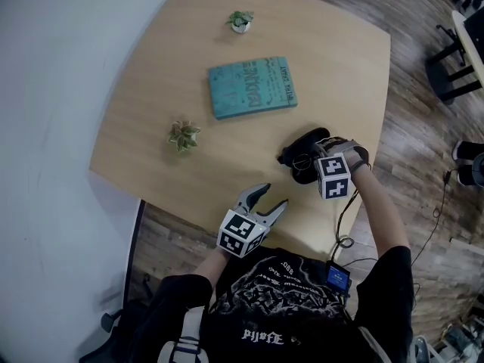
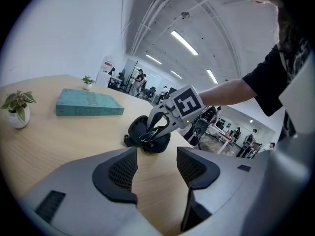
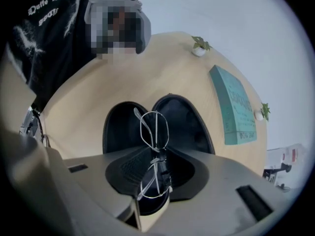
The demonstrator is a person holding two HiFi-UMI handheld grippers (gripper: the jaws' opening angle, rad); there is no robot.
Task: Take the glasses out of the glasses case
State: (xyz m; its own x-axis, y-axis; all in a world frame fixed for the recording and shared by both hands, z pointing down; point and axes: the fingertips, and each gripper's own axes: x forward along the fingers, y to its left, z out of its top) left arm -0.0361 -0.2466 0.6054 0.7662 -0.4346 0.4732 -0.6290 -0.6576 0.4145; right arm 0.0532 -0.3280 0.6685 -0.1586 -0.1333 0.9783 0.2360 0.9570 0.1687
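While your L gripper (image 1: 271, 198) hovers angled down at the near table (image 1: 144, 138) edge, jaws apart w/ nothing between, your R gripper (image 3: 155, 168) points steeply down, pinching 1 pair of glasses (image 3: 153, 127) between the halves of 1 open case (image 3: 118, 127). Beyond: 1 book (image 1: 251, 87), 2 potted plants (image 1: 183, 135).

Metal-wire glasses (image 3: 153, 129), matt black case (image 3: 186, 122), smooth wooden table (image 1: 151, 119).
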